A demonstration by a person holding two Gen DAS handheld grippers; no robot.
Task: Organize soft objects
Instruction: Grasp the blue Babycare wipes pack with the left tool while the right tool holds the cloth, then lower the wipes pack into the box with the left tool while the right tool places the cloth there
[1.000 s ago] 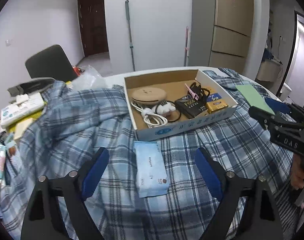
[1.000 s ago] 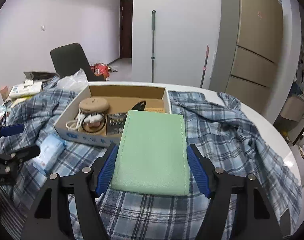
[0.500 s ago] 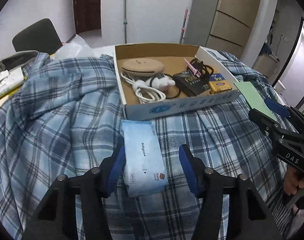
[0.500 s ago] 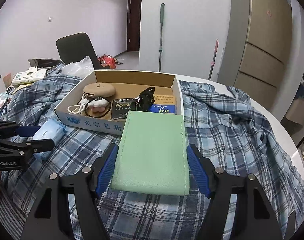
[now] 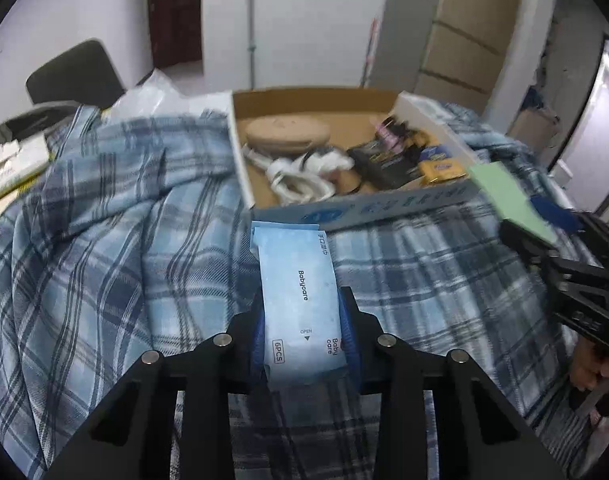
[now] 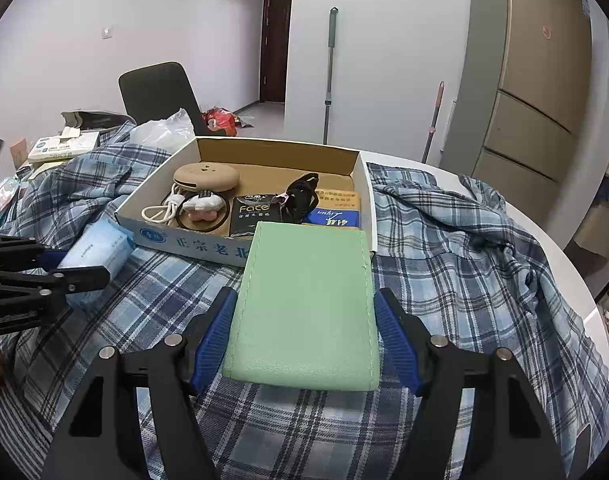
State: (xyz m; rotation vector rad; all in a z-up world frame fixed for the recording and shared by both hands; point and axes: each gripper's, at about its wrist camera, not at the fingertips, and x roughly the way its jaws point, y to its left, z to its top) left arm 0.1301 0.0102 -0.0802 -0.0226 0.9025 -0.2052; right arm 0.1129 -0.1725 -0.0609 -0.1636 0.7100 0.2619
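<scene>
My left gripper [image 5: 302, 320] is shut on a light blue Babycare wipes pack [image 5: 298, 292], which lies on the blue plaid shirt [image 5: 124, 240] just in front of the cardboard box [image 5: 364, 208]. The pack also shows in the right wrist view [image 6: 100, 246], held by the left gripper [image 6: 80, 272]. My right gripper [image 6: 304, 320] is shut on a flat green pouch [image 6: 304, 308] and holds it above the shirt [image 6: 464, 248], near the box's front right corner [image 6: 208, 248]. The pouch appears at the right of the left wrist view [image 5: 508, 196].
The box holds a tan round case [image 6: 206, 178], white cable [image 6: 160, 210], black packets [image 6: 254, 214] and a yellow pack [image 5: 442, 168]. Books and clutter [image 6: 60, 146] lie at the table's left. A black chair [image 6: 156, 92] stands behind. The white table edge [image 6: 564, 248] curves right.
My left gripper moved forward over the wipes pack and closed on it. The right gripper kept hold of the green pouch and shifted slightly toward the box.
</scene>
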